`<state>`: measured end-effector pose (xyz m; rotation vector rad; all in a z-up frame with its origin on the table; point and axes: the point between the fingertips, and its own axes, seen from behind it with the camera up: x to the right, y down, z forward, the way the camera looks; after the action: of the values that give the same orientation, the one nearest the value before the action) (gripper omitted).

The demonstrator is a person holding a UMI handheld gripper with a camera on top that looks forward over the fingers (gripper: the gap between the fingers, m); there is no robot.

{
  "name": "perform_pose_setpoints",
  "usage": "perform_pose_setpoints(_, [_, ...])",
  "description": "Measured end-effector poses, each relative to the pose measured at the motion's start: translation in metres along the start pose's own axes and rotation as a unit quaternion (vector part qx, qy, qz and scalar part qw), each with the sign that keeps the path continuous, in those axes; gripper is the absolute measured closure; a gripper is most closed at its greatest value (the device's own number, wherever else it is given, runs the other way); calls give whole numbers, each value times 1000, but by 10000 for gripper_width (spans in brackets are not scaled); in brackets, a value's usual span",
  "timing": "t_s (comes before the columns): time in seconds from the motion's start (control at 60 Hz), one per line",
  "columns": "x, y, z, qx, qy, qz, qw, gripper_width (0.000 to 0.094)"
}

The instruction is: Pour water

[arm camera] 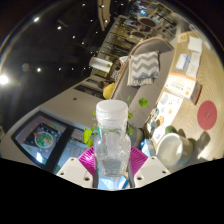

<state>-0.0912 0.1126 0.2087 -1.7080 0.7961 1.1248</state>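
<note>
One clear bottle (pixel 112 135) with a white cap stands upright, clamped between the gripper's (pixel 112 168) two pink pads (pixel 90 158), before a cluttered room.

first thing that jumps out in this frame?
The clear plastic bottle with its white cap, standing upright between the fingers of the hand-held gripper, whose magenta pads press on both its sides. The whole view is tilted, so the room beyond slants. Next comes the chevron-patterned cloth draped over a chair beyond the bottle, and the cluttered table beside it.
</note>
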Motion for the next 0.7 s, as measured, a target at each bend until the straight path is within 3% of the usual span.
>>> perform_pose_setpoints(0.15, [16, -60, -30, 32, 62, -231, 970, 524])
perform_pose_setpoints(0.383, [111, -132, -51, 39, 197, -485, 851, 523])
perform_pose_setpoints(0.7, [228, -118, -58, -22, 242, -497, 833, 521])
